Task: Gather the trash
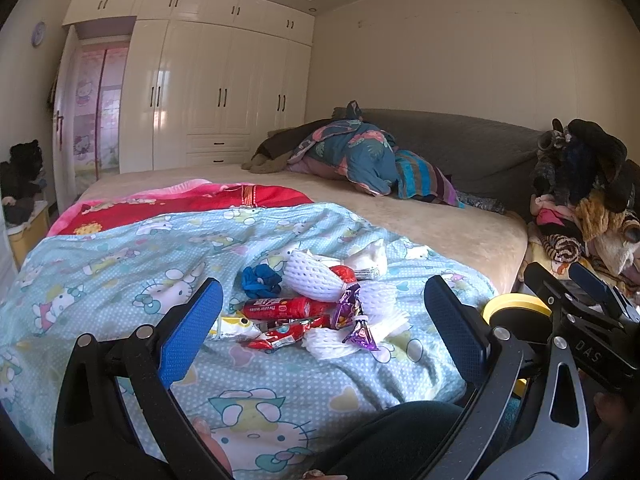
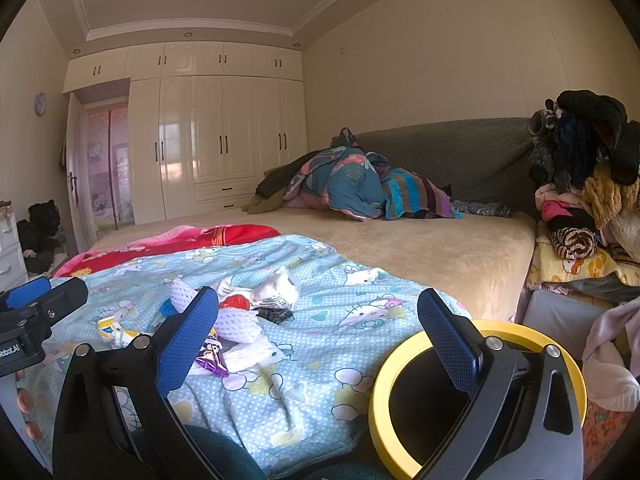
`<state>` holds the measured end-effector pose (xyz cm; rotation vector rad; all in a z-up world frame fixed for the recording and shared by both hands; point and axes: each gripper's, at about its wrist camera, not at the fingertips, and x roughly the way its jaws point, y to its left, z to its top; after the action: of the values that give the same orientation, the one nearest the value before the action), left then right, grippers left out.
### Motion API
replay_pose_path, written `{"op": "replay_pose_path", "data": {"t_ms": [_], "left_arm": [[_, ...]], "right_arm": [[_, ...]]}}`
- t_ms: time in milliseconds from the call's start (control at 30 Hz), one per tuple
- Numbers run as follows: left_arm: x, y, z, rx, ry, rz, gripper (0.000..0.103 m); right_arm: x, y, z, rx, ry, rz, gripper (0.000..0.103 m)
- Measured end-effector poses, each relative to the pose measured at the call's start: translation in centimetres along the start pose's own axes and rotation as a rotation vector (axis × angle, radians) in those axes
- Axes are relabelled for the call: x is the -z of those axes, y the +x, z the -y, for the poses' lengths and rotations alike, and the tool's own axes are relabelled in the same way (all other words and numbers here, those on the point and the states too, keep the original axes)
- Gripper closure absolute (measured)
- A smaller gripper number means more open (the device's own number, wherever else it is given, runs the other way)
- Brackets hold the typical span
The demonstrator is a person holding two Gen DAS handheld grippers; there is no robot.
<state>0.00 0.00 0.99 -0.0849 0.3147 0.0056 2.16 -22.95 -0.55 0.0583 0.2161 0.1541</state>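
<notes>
Blue-padded left gripper and right gripper gape wide, the trash pile at 12 o'clock between the left's jaws, untouched.

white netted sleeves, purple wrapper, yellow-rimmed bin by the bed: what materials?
White netted sleeves: look like soft foam mesh, matte, with an open diamond lattice.
Purple wrapper: likely metallised plastic film, glossy, with sharp creases that catch light.
Yellow-rimmed bin: probably hard plastic, with a smooth, evenly coloured rim; the interior is dark, so a liner can't be told.
</notes>
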Motion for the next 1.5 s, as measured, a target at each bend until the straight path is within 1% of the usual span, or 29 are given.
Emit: {"op": "replay_pose_path", "data": {"t_ms": [1000, 1067, 1133, 1233, 1500], "left_arm": [[-0.1, 0.0, 0.3, 0.007, -0.008, -0.003, 0.010], [-0.2, -0.1, 0.4, 0.010, -0.015, -0.010, 0.010], [-0.1, 0.1, 0.0, 0.018, -0.027, -0.019, 0.010], [0.0, 0.5, -0.6, 0.019, -0.042, -0.028, 0.010], [-0.1, 1.0, -3.1, -0.042, -0.077, -0.015, 0.010]], "right_arm": [[0.4, 0.1, -0.1, -0.009, 0.006, -0.008, 0.006], [0.5, 0.2, -0.3, -0.026, 0.008, -0.012, 0.006], [0.8, 0.7, -0.4, -0.071, 0.011, -0.023, 0.006], [0.5, 1.1, -1.1, -0.101, -0.009, -0.031, 0.006], [0.1, 3.1, -3.9, -0.200, -0.050, -0.098, 0.006]]}}
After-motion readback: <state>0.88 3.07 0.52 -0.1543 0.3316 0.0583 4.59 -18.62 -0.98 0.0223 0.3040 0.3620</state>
